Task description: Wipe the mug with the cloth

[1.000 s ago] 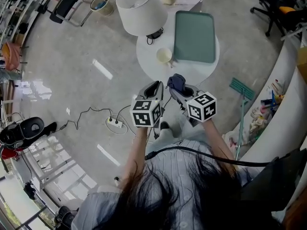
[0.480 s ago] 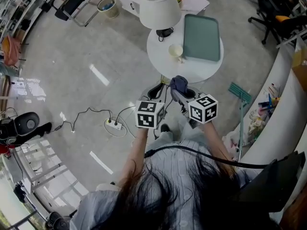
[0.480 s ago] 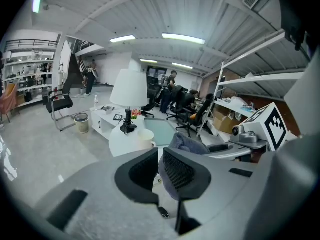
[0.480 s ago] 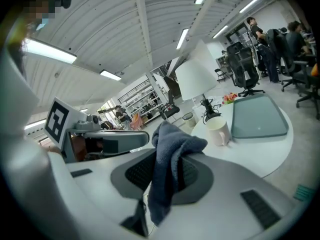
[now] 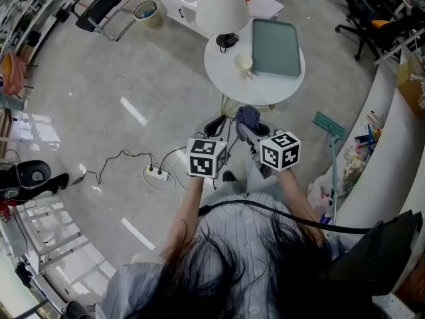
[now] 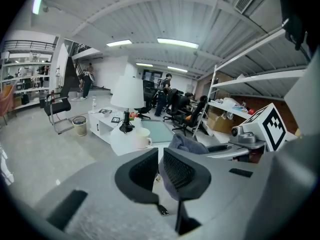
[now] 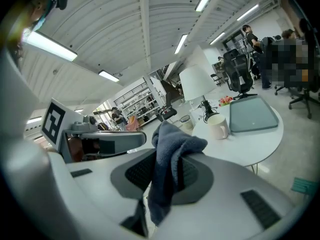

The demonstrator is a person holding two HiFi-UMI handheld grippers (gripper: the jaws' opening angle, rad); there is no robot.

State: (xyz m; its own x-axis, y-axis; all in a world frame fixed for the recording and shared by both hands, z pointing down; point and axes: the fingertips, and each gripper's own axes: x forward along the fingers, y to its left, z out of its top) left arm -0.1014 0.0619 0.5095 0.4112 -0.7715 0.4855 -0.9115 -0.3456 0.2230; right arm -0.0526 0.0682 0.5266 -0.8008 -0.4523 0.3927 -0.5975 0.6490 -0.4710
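Observation:
A cream mug (image 5: 243, 63) stands on the round white table (image 5: 234, 85), well ahead of both grippers. In the right gripper view the mug (image 7: 218, 125) sits beside a green tray. My right gripper (image 7: 167, 171) is shut on a blue-grey cloth (image 7: 170, 154), which drapes over its jaws. In the head view the cloth (image 5: 247, 116) bunches at the right gripper (image 5: 244, 126). My left gripper (image 6: 160, 159) is held beside it, its jaws nearly together with nothing between them. From the left gripper view the mug (image 6: 142, 138) shows far off, past the cloth (image 6: 189, 144).
A green tray (image 5: 277, 47) and a white lamp (image 5: 221, 8) share the table with the mug. A power strip with cable (image 5: 157, 172) lies on the floor at my left. A curved white counter (image 5: 392, 151) runs along the right, with a broom (image 5: 330, 126) beside it.
In the head view the table, mug and lamp have shifted right and look a bit smaller. Both grippers stay in front of me, the cloth still in the right one.

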